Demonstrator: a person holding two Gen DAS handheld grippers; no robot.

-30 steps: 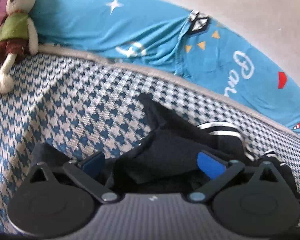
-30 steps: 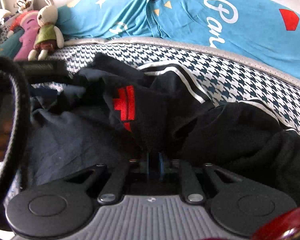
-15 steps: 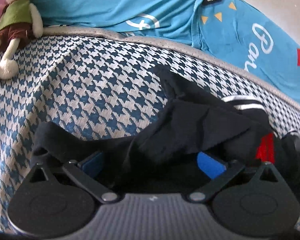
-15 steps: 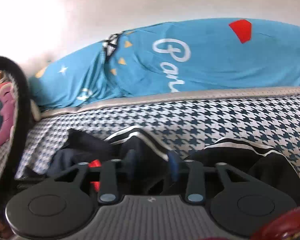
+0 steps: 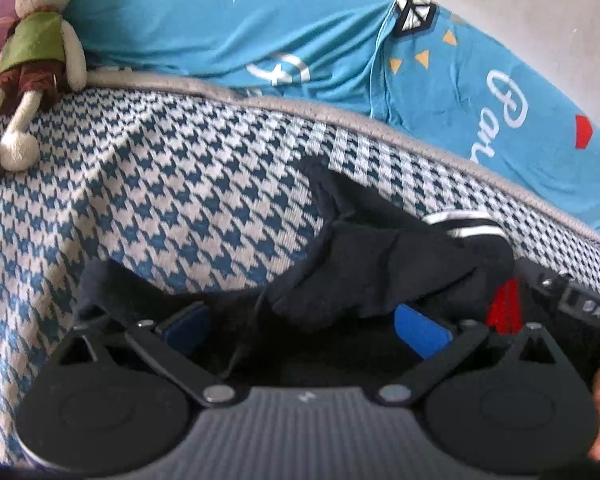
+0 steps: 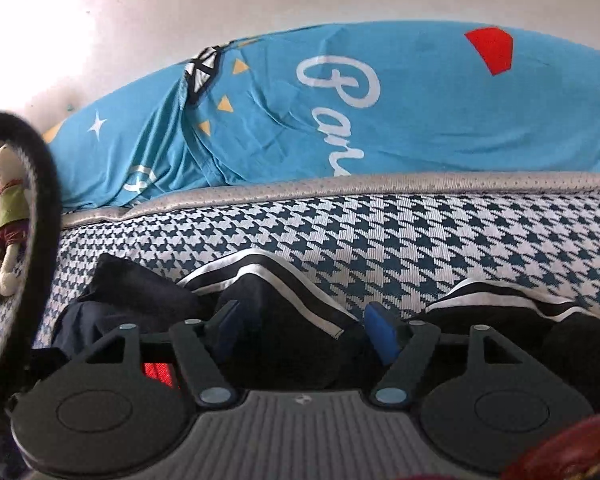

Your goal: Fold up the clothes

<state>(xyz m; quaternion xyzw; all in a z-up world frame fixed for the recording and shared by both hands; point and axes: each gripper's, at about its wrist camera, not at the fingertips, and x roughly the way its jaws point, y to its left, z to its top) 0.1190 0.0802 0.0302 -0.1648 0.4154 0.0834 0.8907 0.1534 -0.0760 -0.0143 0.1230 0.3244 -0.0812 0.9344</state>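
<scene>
Currently:
writing: blue quilt (image 6: 420, 120) shows white script "Par…", rest cut off
garment: black garment (image 5: 380, 272), white-striped trim, red patch (image 5: 506, 306), bunched on houndstooth bed cover (image 5: 160, 200)
left gripper (image 5: 304, 326): jaws wide apart, fabric heaped between, nothing clamped
right gripper (image 6: 306, 330): spread, striped fold between the blue pads (image 6: 380, 334), no grip
toy: plush rabbit (image 5: 32, 60) far left

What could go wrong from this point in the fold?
1. Both tongs are open over a bunched black garment; the left tongs may pinch several layers instead of one edge.
2. The right tongs straddle a striped cuff; closing there could drag the sleeve and twist the pile.
3. The garment lies near the blue sheet, and a sweep could snag it.
</scene>
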